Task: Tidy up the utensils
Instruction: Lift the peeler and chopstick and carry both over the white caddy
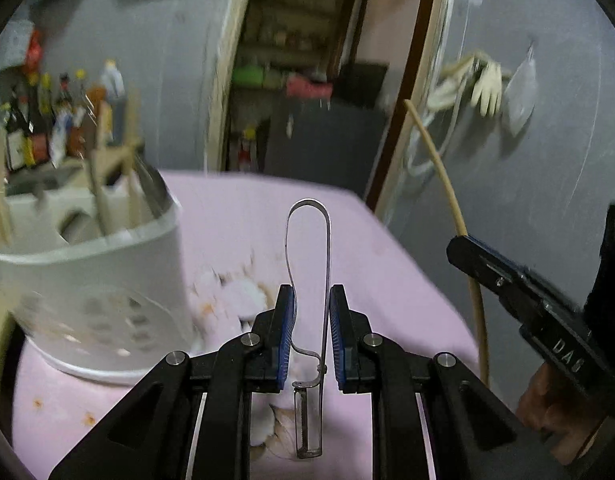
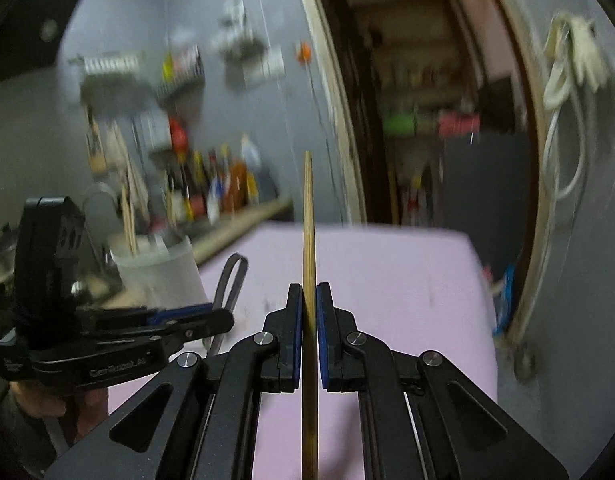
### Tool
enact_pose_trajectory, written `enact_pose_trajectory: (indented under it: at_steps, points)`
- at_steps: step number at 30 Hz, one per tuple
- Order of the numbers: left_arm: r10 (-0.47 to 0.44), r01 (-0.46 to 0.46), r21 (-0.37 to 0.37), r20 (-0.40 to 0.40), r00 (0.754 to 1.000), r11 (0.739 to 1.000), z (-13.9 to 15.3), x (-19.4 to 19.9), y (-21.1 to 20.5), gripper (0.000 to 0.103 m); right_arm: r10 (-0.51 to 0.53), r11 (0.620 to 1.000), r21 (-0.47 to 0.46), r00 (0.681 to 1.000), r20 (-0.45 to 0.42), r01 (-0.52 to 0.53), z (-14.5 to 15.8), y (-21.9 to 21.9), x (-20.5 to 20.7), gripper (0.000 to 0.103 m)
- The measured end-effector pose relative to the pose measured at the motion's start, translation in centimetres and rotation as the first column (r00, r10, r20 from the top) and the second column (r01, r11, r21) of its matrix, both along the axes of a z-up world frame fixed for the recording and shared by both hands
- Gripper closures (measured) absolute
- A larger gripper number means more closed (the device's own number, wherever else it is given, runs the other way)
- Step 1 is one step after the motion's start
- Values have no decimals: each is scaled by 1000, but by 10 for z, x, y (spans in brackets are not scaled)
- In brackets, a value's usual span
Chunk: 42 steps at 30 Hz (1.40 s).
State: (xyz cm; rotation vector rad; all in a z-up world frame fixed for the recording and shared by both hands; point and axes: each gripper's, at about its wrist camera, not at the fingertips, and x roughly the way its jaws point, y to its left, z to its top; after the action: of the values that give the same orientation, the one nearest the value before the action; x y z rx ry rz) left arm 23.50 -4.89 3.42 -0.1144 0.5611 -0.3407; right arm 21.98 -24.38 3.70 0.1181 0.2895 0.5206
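Nearest to the lens, your left hand-held gripper point(image 1: 311, 328) has a metal peeler point(image 1: 309, 320) between its blue pads. The loop handle points away from you and the blade end lies back toward the camera, so the long axis runs along the fingers. The pads seem to press the wire frame on both sides, so I judge it is clamped on the peeler, held above the pink tabletop point(image 1: 387, 264).

Your right hand-held gripper point(image 2: 309, 334) is closed on a wooden chopstick point(image 2: 308, 240), which stands almost straight along its fingers, tip forward.

The white utensil holder point(image 1: 107, 280) stands on the tabletop to the left of the peeler and near it; it already carries some wooden sticks and a metal tool. In the right wrist view the utensil holder is far to the left, behind your left hand-held gripper. So the left hand is clearly nearer. I think the peeler must travel left and tilt upright to enter the holder; the chopstick has a longer way across.
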Motion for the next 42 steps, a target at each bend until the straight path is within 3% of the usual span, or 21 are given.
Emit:
enact_pose_trajectory:
  at_steps: [7,13,22,27,36,42]
  points:
    - [35,-35,-5,142,989,999,37,-18,12,89,-5,993,117,983,184,-17,23,27,-3,98]
    - [114,-107,-42,220,969,993,74,-23,57,89,-20,982,184,957,290,-35,40,58,0,98]
    - [282,-247,-151,296,913,957,108,-18,147,89,-1,953,287,943,333,-100,61,109,22,98]
    - [365,-315,-200,314,876,928,102,-5,190,89,6,940,315,934,358,-127,63,134,31,98]
    - [425,-350,-253,367,827,902,72,9,216,89,-45,974,219,900,432,-56,46,176,34,98]
    - [439,-373,-239,360,823,896,56,12,209,89,-55,981,191,911,408,-26,30,183,44,98]
